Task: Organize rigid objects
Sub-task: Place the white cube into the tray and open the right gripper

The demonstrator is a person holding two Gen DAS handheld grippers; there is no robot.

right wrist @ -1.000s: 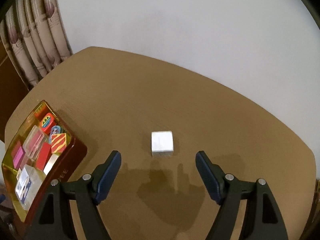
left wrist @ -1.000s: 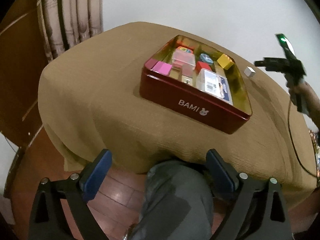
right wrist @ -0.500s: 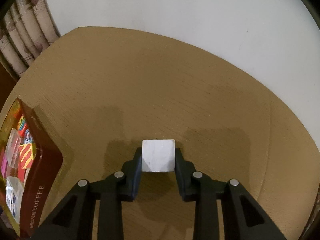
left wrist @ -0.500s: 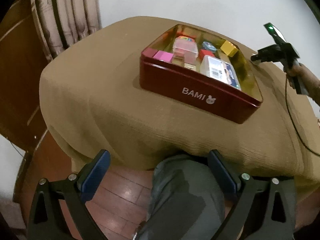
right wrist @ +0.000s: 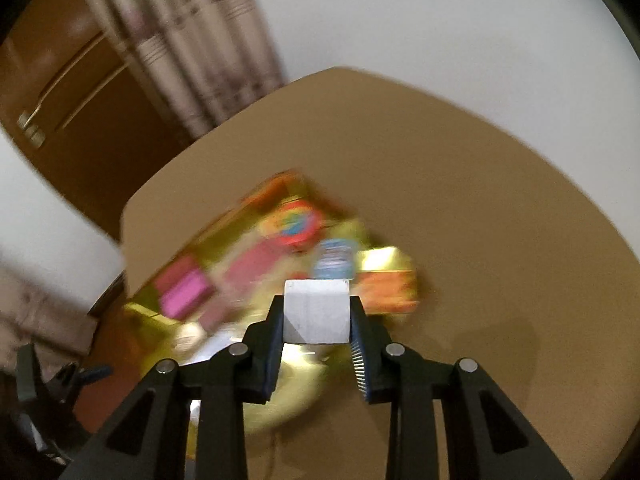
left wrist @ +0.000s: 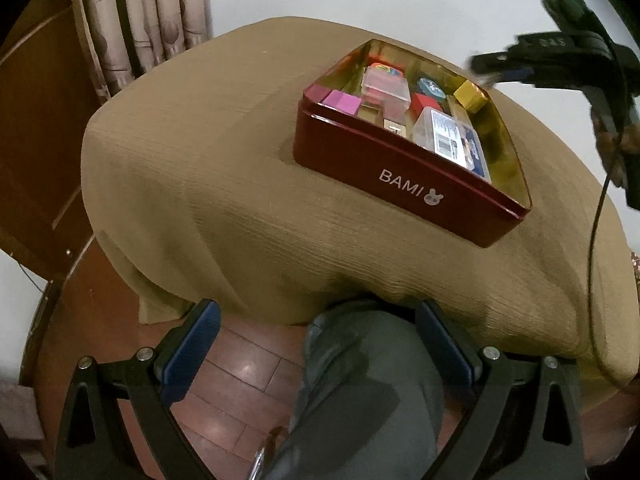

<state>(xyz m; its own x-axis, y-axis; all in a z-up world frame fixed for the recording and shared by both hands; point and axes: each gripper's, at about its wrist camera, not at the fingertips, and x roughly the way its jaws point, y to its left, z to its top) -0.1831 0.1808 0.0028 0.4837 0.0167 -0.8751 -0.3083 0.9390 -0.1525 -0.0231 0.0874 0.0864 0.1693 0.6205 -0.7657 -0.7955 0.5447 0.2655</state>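
My right gripper (right wrist: 316,316) is shut on a white cube (right wrist: 315,311) and holds it in the air above the tin, which is blurred by motion below it. The red BAMI tin (left wrist: 404,182) stands on the brown-clothed table and holds several small boxes and blocks, among them a pink block (left wrist: 342,102), a yellow block (left wrist: 471,95) and a clear labelled box (left wrist: 452,140). The right gripper also shows in the left wrist view (left wrist: 486,70), at the tin's far right corner. My left gripper (left wrist: 318,354) is open and empty, low in front of the table.
The table's brown cloth (left wrist: 224,184) hangs over the near edge. The person's grey-trousered leg (left wrist: 360,392) lies between the left fingers. Curtains (left wrist: 144,20) and a wooden door (left wrist: 36,128) stand at the left. A white wall is behind the table.
The right gripper closed on the white cube, lifted it off the table and swung it left over the tin. The left gripper stayed open and shifted only slightly.
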